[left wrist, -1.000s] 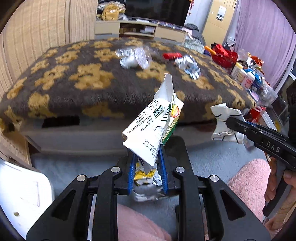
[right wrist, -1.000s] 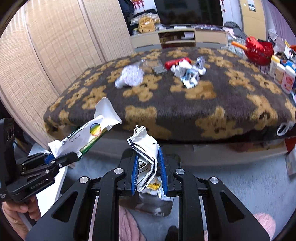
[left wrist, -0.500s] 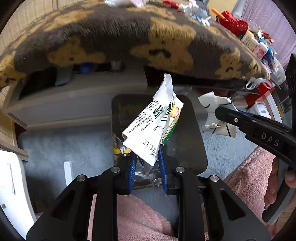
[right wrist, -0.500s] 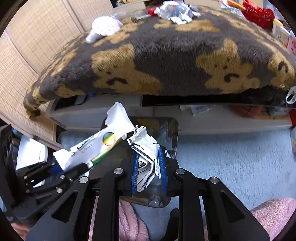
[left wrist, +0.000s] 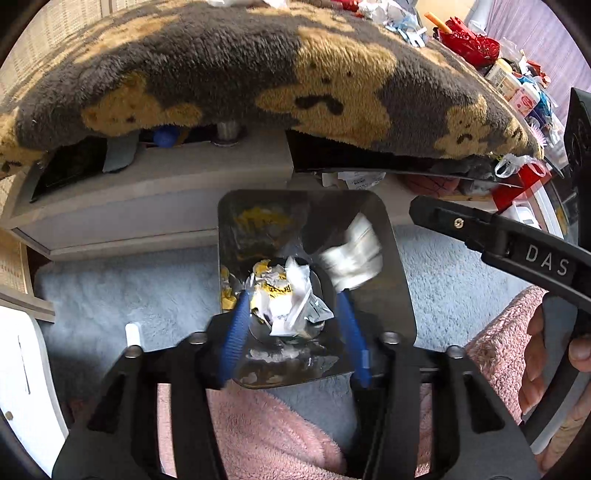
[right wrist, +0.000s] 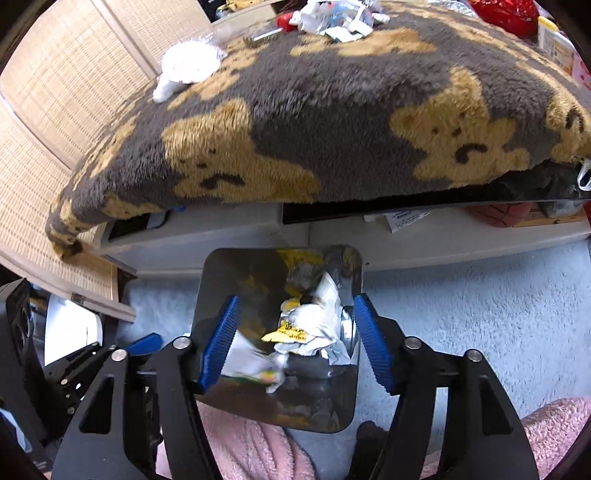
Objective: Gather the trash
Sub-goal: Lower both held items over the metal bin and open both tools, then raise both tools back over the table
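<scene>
A shiny metal trash bin (left wrist: 391,236) stands on the pale carpet below the bed; it also shows in the right wrist view (right wrist: 207,280). Crumpled white and yellow wrappers (left wrist: 284,295) lie inside it, seen too in the right wrist view (right wrist: 306,325). My left gripper (left wrist: 293,295) is open and empty right over the bin. A blurred white piece of paper (left wrist: 352,258) is falling into the bin. My right gripper (right wrist: 295,310) is open and empty over the bin; a blurred carton (right wrist: 251,363) drops beneath it. More trash (right wrist: 340,18) lies on the bed.
The bed has a grey and tan bear-pattern blanket (left wrist: 258,74). A white crumpled bag (right wrist: 184,68) lies on it at the left. Bottles and red bags (left wrist: 506,74) crowd the right side. A pink fleece (left wrist: 258,435) is below the grippers. A woven screen (right wrist: 48,92) stands at the left.
Both grippers opened over the bin and let go of the carton and the crumpled paper, which are dropping in. Both grippers moved lower and closer to the bin.
</scene>
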A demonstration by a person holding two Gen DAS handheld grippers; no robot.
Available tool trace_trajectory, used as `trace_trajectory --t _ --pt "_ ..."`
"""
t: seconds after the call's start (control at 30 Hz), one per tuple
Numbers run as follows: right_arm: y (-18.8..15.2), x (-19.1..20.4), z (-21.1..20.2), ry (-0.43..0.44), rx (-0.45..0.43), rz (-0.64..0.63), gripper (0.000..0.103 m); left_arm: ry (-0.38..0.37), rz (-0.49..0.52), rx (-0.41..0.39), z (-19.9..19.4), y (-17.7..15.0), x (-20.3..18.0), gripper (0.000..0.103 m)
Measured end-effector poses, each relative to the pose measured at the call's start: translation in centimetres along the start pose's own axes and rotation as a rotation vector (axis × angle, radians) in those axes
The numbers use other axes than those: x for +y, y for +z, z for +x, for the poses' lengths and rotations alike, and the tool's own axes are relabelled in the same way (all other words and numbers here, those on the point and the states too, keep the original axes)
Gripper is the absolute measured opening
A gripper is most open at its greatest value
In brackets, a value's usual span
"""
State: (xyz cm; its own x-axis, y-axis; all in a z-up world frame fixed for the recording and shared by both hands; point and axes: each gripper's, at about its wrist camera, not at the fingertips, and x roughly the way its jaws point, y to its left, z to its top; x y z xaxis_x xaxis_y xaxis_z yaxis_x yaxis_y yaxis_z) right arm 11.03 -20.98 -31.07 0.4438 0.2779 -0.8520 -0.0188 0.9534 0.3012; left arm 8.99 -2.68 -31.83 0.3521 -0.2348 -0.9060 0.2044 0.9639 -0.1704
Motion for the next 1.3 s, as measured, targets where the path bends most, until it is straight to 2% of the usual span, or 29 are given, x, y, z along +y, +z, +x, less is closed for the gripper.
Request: trace_trajectory --t 0.07,0.1,0.17,0.23,0.33,0.77,1.07,1.3 --pt "0.2 -0.1 -0.4 -0.014 -0.007 -0.002 0.076 0.010 0.003 -0.013 -0.5 0.0 0.0 0.059" --pt "0.2 -0.2 -0.8 -0.028 -0.020 0.002 0.081 0.016 0.005 -0.023 -0.9 0.1 0.0 0.066" --pt "0.4 -0.4 -1.6 -0.055 -0.044 0.004 0.096 0.030 0.007 -0.046 -1.8 0.1 0.1 0.074" --pt "0.7 -0.7 -2.3 -0.079 -0.063 0.001 0.097 0.045 0.009 -0.071 -2.8 0.3 0.3 0.086" --pt "1.3 -1.2 -3.7 -0.100 -0.089 -0.001 0.100 0.057 0.008 -0.110 -4.4 0.8 0.4 0.093" --pt "6.2 -3.3 -9.1 -0.109 -0.227 0.030 0.100 0.064 -0.014 -0.248 -9.5 5.4 1.9 0.095" --pt "11.1 -4.1 -8.3 -0.113 -0.261 0.038 0.100 0.068 -0.026 -0.297 -9.6 10.9 3.1 0.095" --pt "14.7 -4.2 -6.5 -0.103 -0.298 0.016 0.099 0.074 0.006 -0.340 -8.6 16.8 2.9 0.095"
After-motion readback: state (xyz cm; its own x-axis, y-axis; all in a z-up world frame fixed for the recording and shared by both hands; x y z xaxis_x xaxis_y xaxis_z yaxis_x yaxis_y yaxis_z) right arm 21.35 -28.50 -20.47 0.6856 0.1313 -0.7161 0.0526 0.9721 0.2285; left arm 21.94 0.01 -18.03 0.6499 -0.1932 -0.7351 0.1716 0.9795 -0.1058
